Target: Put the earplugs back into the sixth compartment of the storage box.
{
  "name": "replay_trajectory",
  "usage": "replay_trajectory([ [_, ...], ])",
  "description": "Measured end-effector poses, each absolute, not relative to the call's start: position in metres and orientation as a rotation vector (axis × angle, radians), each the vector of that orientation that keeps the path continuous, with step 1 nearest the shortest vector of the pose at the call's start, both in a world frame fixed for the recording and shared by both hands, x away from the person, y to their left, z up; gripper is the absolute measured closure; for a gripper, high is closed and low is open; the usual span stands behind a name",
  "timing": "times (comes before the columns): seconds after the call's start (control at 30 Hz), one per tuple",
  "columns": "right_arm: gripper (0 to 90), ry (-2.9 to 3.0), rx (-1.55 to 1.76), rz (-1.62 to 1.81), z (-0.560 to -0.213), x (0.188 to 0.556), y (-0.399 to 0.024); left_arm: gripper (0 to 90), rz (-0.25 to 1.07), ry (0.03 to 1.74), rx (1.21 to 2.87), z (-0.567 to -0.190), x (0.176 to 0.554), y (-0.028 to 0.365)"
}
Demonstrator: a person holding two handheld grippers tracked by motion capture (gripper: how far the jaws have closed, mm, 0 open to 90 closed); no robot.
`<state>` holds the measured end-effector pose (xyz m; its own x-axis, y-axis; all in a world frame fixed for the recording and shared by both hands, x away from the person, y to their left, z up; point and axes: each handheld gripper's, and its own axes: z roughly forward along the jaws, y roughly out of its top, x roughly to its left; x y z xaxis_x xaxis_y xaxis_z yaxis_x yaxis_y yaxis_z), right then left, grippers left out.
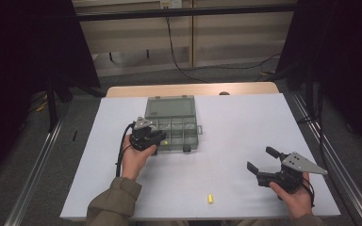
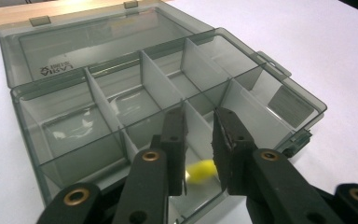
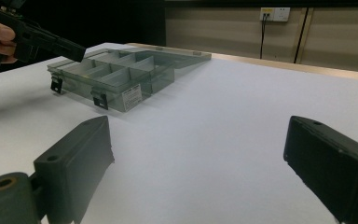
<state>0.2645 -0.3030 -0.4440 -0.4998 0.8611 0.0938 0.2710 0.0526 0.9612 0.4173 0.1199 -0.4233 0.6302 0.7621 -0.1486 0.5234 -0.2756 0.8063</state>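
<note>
Left gripper view looks along my left gripper (image 2: 199,144) into the open organiser box (image 2: 37,140). Its jaws stand slightly apart over a front compartment, and a small yellow piece (image 2: 201,171) lies on that compartment's floor between and below them, free of both pads. High view places my right gripper (image 1: 264,162) well to the right of the box, jaws wide and holding nothing. A second yellow piece (image 1: 210,198) lies on the table (image 1: 235,122) well in front of the box.

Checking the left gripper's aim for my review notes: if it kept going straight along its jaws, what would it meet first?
Probably the small yellow piece lying between the left gripper pads in a near compartment of the open organizer box, then that compartment's floor. Depth is hard to judge.
</note>
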Motion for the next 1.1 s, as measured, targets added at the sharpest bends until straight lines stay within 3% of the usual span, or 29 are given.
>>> replay_trajectory([
  [0.27, 7.1, 1.816, 1.130, 1.466, -0.444, 0.264, -0.303, 69.0, 0.314, 1.010, 1.945, -0.419, 0.413, 0.120],
  [1.1, 7.1, 1.818, 1.126, 1.468, -0.444, 0.264, -0.302, 33.2, 0.221, 0.891, 1.963, -0.408, 0.382, 0.100],
])
